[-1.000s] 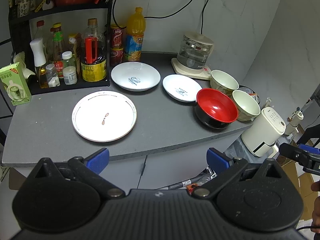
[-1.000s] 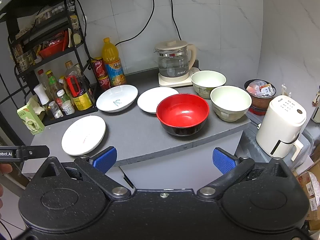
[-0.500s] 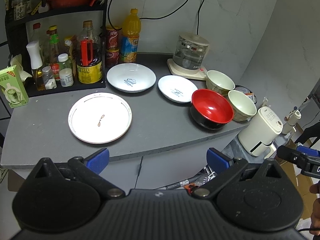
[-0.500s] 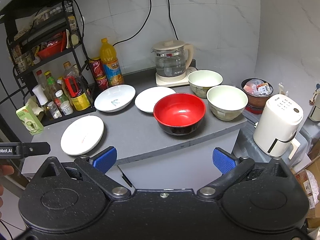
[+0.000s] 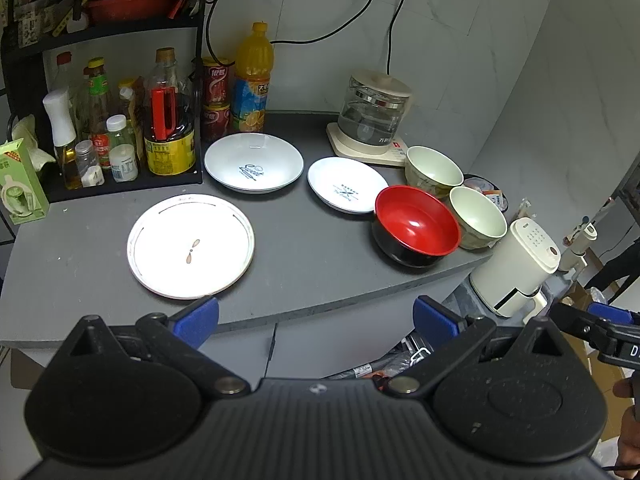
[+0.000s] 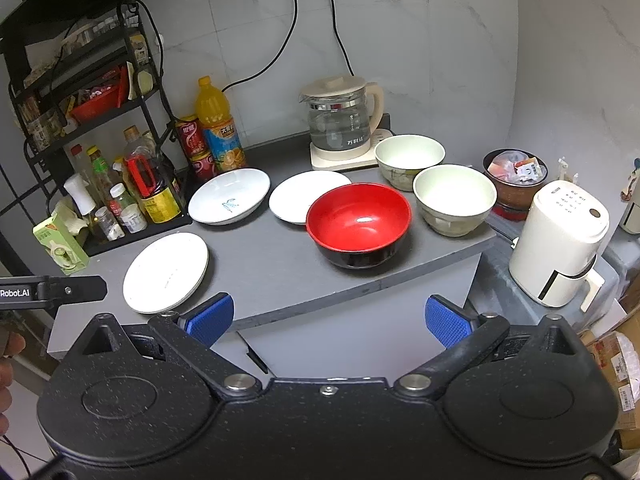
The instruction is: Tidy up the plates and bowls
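hovering short of the counter (image 5: 320, 264), left tool (image 5: 316, 320) and right tool (image 6: 326, 318) gape wide, holding nothing.

"Sweet" on deep plate (image 5: 253, 162); "Robot.AI" on left gripper (image 6: 52, 291).

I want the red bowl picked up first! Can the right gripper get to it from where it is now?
Probably yes. The right gripper is open and empty, and the red bowl sits near the counter's front edge with nothing between them. The cream bowl beside it looks close, so go carefully.
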Motion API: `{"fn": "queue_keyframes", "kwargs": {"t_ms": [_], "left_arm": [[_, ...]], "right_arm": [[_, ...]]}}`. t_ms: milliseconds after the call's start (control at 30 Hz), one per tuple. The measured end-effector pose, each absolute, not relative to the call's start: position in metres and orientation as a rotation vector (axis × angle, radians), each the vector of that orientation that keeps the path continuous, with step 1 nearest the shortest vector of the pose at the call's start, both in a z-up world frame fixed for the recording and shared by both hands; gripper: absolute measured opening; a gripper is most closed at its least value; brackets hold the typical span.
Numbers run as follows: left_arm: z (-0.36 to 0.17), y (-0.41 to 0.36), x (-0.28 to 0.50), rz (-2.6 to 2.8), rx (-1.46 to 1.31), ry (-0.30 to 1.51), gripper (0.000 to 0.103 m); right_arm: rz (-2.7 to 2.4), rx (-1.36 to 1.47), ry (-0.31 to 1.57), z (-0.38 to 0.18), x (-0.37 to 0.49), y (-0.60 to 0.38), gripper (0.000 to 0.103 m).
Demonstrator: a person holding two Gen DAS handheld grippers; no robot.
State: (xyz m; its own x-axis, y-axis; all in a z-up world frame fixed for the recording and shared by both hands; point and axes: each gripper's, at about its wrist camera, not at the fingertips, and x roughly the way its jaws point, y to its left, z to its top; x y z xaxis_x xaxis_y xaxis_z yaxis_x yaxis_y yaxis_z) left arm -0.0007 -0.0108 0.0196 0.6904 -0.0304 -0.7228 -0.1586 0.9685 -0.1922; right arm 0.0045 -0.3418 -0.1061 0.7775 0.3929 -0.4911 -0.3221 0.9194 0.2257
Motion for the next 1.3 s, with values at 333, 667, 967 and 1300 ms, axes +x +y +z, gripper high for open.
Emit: {"fn": "queue_keyframes", "kwargs": {"t_ms": [333,667,967,1300], "left_arm": [[0.011,-0.007,0.026,0.066,-0.246,0.842,0.102],[0.004,-0.001,0.075,0.039,-0.250,0.868,0.102],[-0.006,-0.003,0.129,-0.009,-0.232,0.895,0.102],[-0.016,-0.003,0.192,-0.112,-0.223,0.907,0.102]], "right_arm": [[0.403,0.161,0.562,-0.108,0.030,-0.338,0.103],[0.347,0.204,0.589,-0.108,0.070,-0.334,0.103],[0.263,0.230,0.599,-0.113,0.107,-0.335,0.103],[0.162,0.286,0.615,-0.118,0.145,-0.335,0.103]]}}
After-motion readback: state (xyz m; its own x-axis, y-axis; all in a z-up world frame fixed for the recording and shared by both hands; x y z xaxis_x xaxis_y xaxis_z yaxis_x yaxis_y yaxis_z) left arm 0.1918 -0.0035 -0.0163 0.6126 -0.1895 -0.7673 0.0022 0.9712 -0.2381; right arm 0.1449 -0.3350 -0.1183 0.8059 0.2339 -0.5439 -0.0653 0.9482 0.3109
